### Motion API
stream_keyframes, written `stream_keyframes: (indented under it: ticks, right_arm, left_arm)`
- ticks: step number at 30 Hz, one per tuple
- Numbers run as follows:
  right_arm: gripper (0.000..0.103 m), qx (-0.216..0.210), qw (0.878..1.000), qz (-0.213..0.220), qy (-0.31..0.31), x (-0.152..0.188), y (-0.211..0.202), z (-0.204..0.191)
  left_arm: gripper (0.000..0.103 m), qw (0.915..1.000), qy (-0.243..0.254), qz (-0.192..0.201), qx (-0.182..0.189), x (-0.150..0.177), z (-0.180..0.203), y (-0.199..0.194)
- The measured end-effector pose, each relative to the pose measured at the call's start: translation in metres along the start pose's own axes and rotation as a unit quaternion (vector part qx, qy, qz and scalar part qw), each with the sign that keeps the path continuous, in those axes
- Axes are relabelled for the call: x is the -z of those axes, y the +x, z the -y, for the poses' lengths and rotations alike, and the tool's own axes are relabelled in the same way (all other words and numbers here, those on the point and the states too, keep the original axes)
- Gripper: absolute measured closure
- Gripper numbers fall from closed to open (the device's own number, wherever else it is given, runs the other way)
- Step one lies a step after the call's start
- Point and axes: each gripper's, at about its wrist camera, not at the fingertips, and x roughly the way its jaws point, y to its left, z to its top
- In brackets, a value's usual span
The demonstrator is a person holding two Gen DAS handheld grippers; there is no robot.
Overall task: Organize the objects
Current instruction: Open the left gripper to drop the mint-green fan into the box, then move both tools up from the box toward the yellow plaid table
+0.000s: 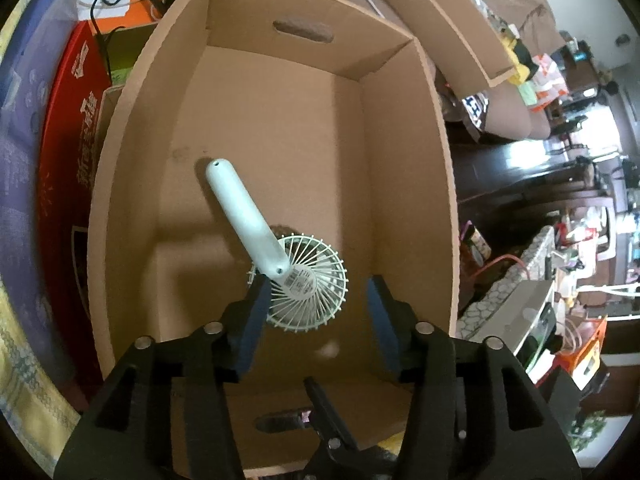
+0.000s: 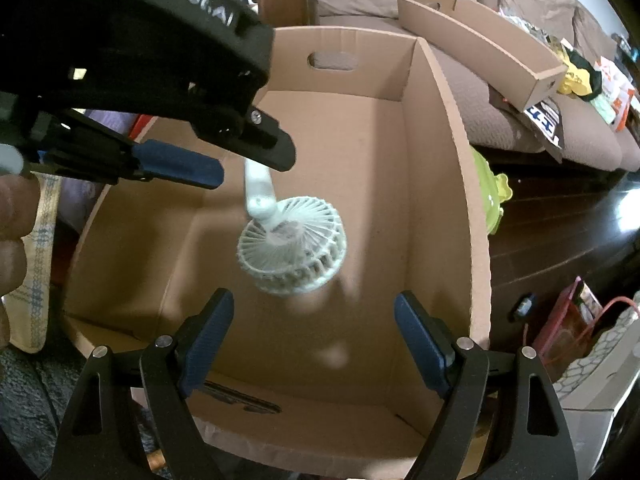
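A small white fan [image 1: 294,276] is seen inside an open cardboard box [image 1: 400,152], head down toward the floor of the box, handle slanting up and away. In the right wrist view the fan [image 2: 294,248] is blurred; whether it rests on the floor of the box or is still in the air cannot be told.

The left gripper [image 1: 316,300] is held over the box with its jaws apart. The fan head lies between the blue pads; the left pad [image 1: 256,312] is just beside the grille, the other well clear. No grip is seen. In the right wrist view the left gripper [image 2: 252,160] is seen above the handle.

The right gripper [image 2: 314,332] is held wide open over the near end of the box [image 2: 448,168], with nothing between its pads.

A brown sofa [image 2: 500,116] stands behind the box, with a shallow cardboard tray [image 2: 500,52] on it.
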Motion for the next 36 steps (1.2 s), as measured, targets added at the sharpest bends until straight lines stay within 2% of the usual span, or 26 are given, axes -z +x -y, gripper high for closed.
stream_keyframes:
  ticks: [4, 6, 15, 18, 21, 26, 30, 36]
  right_arm:
    - [0.019, -0.003, 1.0, 0.004, 0.004, -0.001, -0.001, 0.002]
    - [0.019, -0.004, 1.0, 0.006, 0.009, -0.001, -0.003, 0.002]
    - [0.019, -0.017, 0.999, 0.026, 0.035, -0.006, -0.017, 0.007]
    - [0.019, -0.024, 0.998, 0.024, 0.043, -0.009, -0.02, 0.008]
    - [0.019, -0.025, 0.998, 0.027, 0.049, -0.011, -0.023, 0.009]
    - [0.019, -0.012, 0.999, 0.025, 0.047, -0.014, -0.03, 0.006]
    - [0.019, -0.019, 0.997, 0.028, 0.063, -0.016, -0.038, 0.008]
    - [0.019, -0.009, 0.996, 0.035, 0.083, -0.015, -0.046, 0.012]
  left_arm:
    - [0.047, 0.9998, 0.02, 0.009, 0.001, 0.005, 0.004, -0.017]
    - [0.039, 0.9996, 0.018, 0.023, 0.003, 0.007, 0.002, -0.031]
    - [0.033, 0.9953, 0.046, 0.084, 0.01, 0.021, 0.0, -0.102]
    - [0.027, 0.9946, 0.048, 0.084, 0.038, 0.029, -0.005, -0.124]
    - [0.026, 0.9935, 0.06, 0.083, 0.049, 0.038, -0.01, -0.142]
    - [0.026, 0.9913, 0.087, 0.096, 0.024, 0.048, -0.018, -0.162]
    - [0.026, 0.9891, 0.094, 0.101, 0.05, 0.057, -0.032, -0.189]
    - [0.026, 0.9835, 0.108, 0.144, 0.011, 0.072, -0.069, -0.236]
